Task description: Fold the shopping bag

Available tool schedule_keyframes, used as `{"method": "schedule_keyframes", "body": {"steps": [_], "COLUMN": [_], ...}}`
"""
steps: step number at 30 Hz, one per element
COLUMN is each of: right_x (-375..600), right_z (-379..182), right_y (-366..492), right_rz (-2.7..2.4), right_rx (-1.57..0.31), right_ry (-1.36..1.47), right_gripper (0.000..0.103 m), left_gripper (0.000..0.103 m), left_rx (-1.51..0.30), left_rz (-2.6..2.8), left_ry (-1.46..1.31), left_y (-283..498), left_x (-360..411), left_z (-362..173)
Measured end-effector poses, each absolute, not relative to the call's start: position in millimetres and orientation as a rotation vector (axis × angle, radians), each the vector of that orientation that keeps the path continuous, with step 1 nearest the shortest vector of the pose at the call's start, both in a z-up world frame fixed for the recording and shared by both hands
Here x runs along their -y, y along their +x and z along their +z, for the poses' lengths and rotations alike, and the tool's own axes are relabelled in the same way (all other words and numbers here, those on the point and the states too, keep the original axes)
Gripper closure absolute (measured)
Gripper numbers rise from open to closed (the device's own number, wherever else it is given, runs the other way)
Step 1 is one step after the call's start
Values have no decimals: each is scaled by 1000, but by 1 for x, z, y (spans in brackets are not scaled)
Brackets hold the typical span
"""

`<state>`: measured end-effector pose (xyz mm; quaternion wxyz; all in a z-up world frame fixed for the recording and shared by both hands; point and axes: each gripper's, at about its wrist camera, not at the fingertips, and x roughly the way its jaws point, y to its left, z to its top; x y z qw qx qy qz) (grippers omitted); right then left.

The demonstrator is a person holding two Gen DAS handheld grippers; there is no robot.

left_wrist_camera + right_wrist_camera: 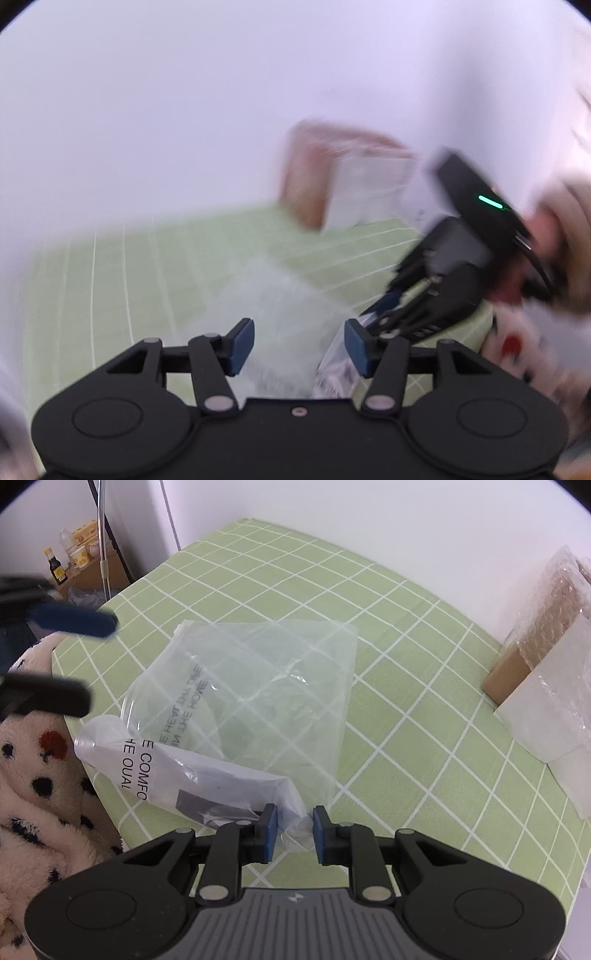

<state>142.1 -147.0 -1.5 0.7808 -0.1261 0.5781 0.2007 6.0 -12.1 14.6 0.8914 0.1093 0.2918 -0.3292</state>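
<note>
A clear plastic shopping bag (243, 701) with black print lies partly folded on the green checked tablecloth (424, 738). The right gripper (291, 830) points down at the bag's near corner, its jaws narrow with a bunched bit of plastic between the pads. The left gripper (299, 345) hangs above the bag, jaws apart and holding nothing

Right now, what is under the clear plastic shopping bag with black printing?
The green checked tablecloth shows through the clear plastic shopping bag over most of it. The folded-over printed flap looks white and hides what lies beneath. Nothing else shows underneath.
</note>
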Motion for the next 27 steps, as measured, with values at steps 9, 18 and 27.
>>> {"method": "schedule_keyframes", "body": {"steps": [9, 18, 27], "right_x": [150, 149, 154], "right_z": [-1, 1, 1], "right_y": [139, 139, 138], "right_rz": [428, 438, 416], "right_rx": [-1242, -1259, -1288], "right_ry": [-251, -247, -186], "right_gripper": [80, 81, 81], "left_gripper": [87, 88, 89], "left_rx": [-655, -671, -723], "left_rz": [-651, -488, -482], "left_ry": [201, 95, 169], "left_y": [12, 37, 41], "left_x": [45, 34, 44], "left_z": [-44, -48, -52]}}
